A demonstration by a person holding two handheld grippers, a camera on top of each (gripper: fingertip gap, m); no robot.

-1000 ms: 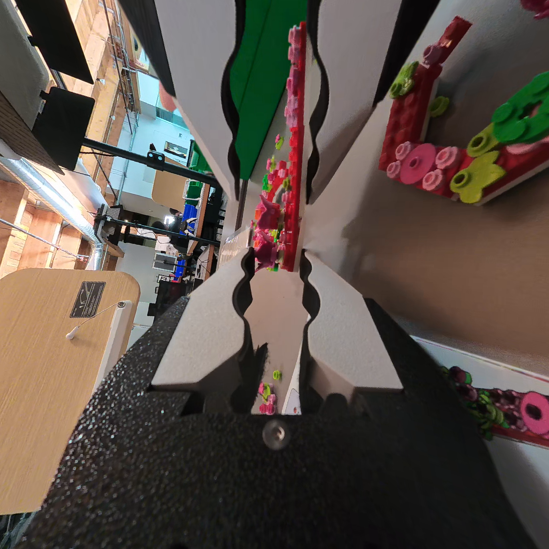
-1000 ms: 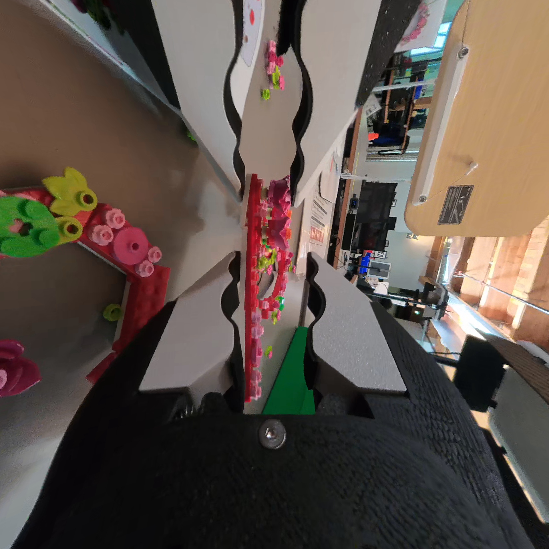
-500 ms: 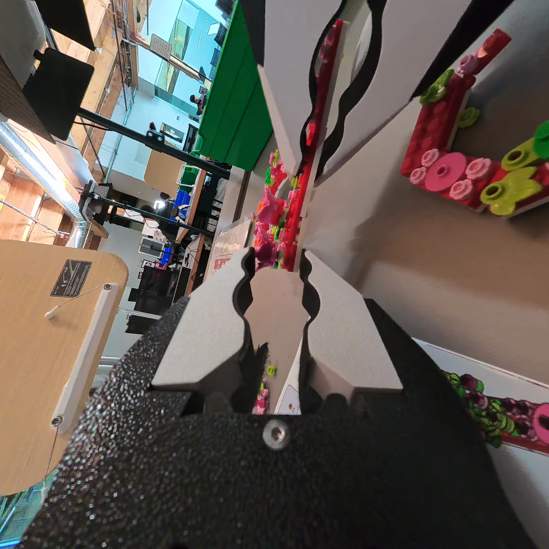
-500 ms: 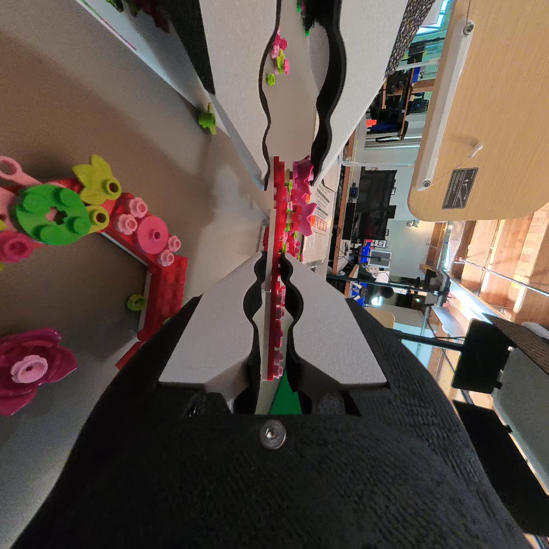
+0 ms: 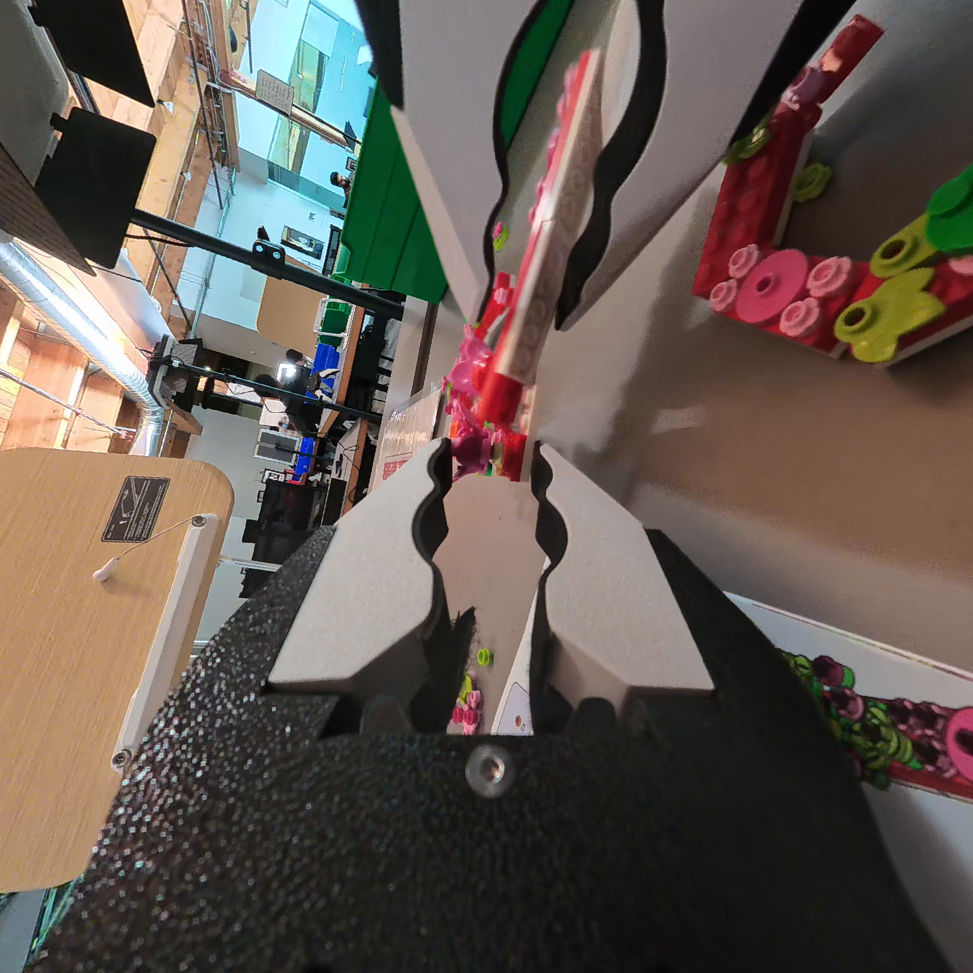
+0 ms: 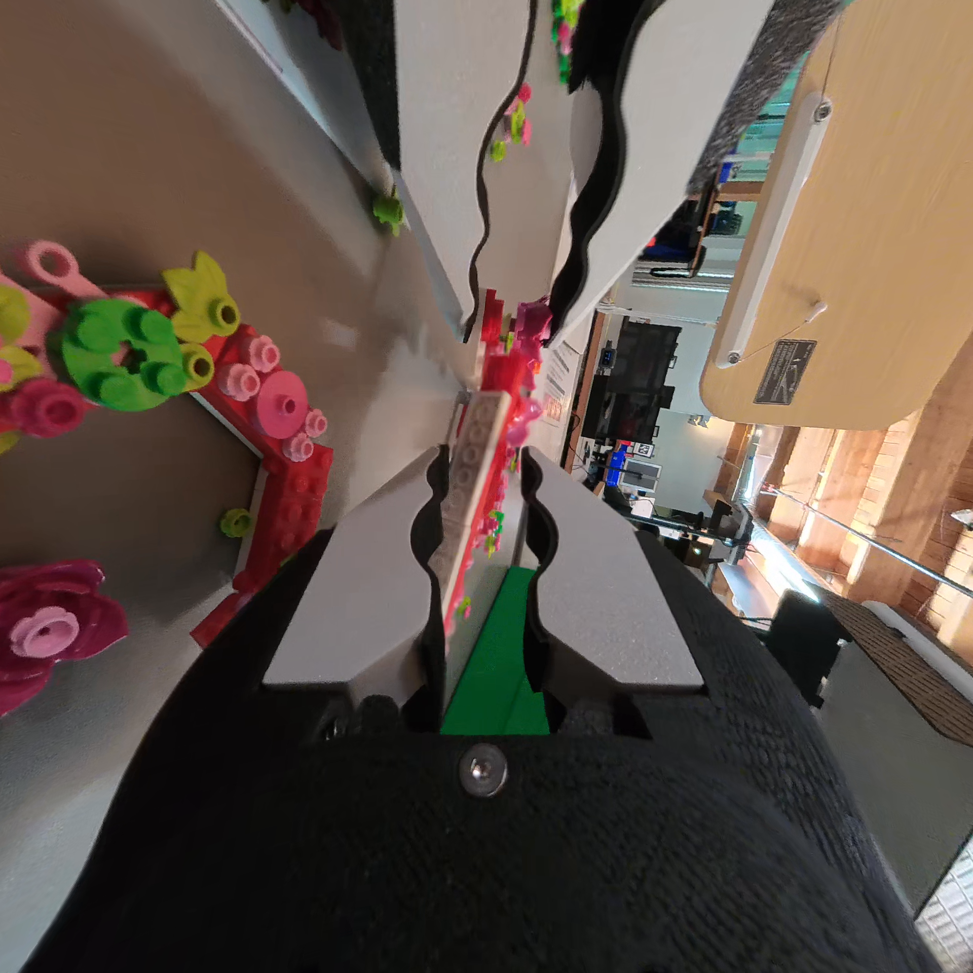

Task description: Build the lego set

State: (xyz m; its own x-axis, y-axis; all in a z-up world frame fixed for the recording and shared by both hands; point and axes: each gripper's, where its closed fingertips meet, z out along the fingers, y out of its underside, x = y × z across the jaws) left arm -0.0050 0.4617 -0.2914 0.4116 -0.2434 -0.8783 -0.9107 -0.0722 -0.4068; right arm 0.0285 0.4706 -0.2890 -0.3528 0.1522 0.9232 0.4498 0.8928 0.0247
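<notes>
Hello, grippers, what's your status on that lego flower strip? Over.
Left gripper clamps one end of the flowered red strip. Right gripper open, loose around the other end. Red flower frame lies aside, nothing blocking.

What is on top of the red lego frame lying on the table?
A green round plate, lime leaves, a pink disc and small pink flowers sit on the red frame. The studs beneath them are covered, and its left part runs out of view.

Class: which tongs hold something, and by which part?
The left tongs appear to pinch the flowered red strip at its end, at their tips; the right tongs stand open around it.
</notes>
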